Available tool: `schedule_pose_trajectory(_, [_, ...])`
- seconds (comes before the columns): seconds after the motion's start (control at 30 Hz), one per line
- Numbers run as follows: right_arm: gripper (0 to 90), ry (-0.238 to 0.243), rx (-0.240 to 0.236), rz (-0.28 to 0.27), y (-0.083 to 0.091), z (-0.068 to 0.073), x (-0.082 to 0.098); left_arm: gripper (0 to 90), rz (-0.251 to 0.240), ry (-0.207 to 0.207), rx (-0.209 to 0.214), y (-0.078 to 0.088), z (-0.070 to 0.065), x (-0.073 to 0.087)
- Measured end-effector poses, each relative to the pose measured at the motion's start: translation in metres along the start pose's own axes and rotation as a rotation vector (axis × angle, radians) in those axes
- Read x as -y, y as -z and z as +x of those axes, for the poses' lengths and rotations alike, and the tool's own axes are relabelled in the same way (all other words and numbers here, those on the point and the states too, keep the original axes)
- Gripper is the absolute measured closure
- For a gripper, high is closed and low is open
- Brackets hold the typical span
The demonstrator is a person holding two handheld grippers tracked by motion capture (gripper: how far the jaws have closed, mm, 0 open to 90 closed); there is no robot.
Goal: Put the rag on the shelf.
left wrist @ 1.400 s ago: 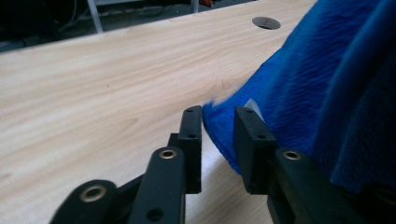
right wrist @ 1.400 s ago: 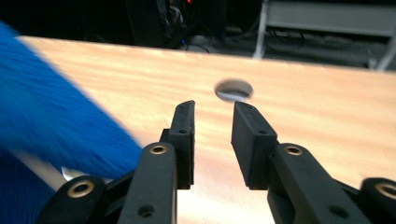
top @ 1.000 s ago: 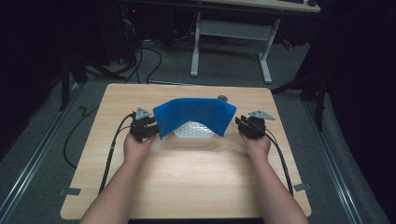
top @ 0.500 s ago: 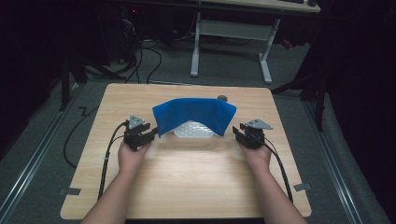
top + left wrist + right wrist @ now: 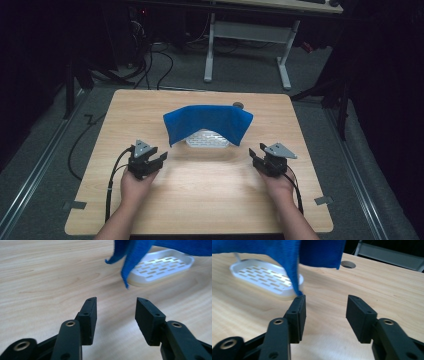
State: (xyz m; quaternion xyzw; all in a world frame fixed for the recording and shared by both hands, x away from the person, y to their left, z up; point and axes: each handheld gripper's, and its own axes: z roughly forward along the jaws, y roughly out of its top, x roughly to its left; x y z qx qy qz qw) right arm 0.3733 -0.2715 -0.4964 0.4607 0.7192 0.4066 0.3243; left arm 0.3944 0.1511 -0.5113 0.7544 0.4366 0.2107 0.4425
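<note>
Both grippers, left gripper (image 5: 161, 159) and right gripper (image 5: 254, 155), have drawn back from the blue cloth (image 5: 207, 122), jaws just opened wide, empty. Cloth drapes over the white soap dish (image 5: 207, 139); covering looks done.

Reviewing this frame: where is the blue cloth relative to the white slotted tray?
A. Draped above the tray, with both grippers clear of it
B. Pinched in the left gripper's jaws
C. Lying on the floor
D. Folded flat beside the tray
A: the blue cloth arches over the white tray, and the left gripper and right gripper stand open, apart from it.
</note>
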Motion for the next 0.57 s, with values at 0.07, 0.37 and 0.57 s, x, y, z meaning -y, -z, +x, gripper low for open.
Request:
schedule_pose_trajectory(0.07, [45.9,0.008,0.000,-0.009,0.009,0.007,0.003,50.6,-0.011,-0.007,0.024,0.009,-0.010,0.006])
schedule_pose_trajectory(0.37, [40.9,0.067,-0.068,0.051,0.052,0.051,0.044,47.7,0.010,-0.077,0.122,0.044,-0.069,0.039])
schedule_pose_trajectory(0.57, [40.3,0.080,-0.045,0.026,0.051,0.053,0.044,46.5,0.017,-0.092,0.123,0.038,-0.071,0.038])
